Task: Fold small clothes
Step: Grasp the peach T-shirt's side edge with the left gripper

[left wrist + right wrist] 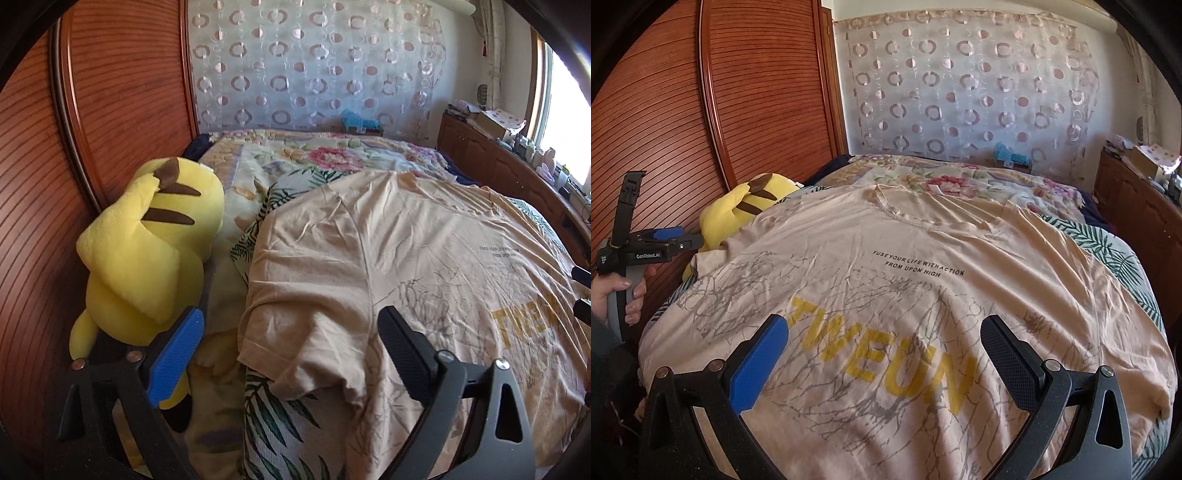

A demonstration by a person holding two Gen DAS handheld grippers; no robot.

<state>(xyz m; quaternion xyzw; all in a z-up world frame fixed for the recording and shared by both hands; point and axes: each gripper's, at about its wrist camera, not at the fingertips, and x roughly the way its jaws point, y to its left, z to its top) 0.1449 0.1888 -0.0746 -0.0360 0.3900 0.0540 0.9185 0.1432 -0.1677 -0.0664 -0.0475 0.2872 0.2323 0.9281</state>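
1. So there's a beige t-shirt [923, 266] spread flat, front side up, over most of the bed [295, 155]. Collar points toward the far edge of the bed, hem toward the near edge. It reads "TWEUN" in yellow, with a small black line above it, "FUSE YOUR LIFE WITH ACTION FROM UPON HIGH".
2. Left gripper [291, 336] is released, jaws wide apart, hovering over the shirt's left sleeve [295, 325] by the left edge of the bed. The sleeve sits between the blue pad and the black pad, but neither one looks pressed on the cloth.
3. Right gripper [886, 358] is also released, jaws spread wide over the lower chest of the shirt, right above the yellow print. Nothing is pinched in it.
4. In the right wrist view you can see the person's hand [620, 295] holding the left gripper's handle off the left edge of the bed.
5. A yellow plush toy [147, 251] lies along the left edge of the bed, wedged against a wooden slatted panel [74, 129], just beside the sleeve.
6. Under the shirt there's a leaf-print sheet [280, 424], and a floral blanket [325, 155] covers the far end of the bed.
7. A curtain with circles [960, 92] hangs past the far edge.
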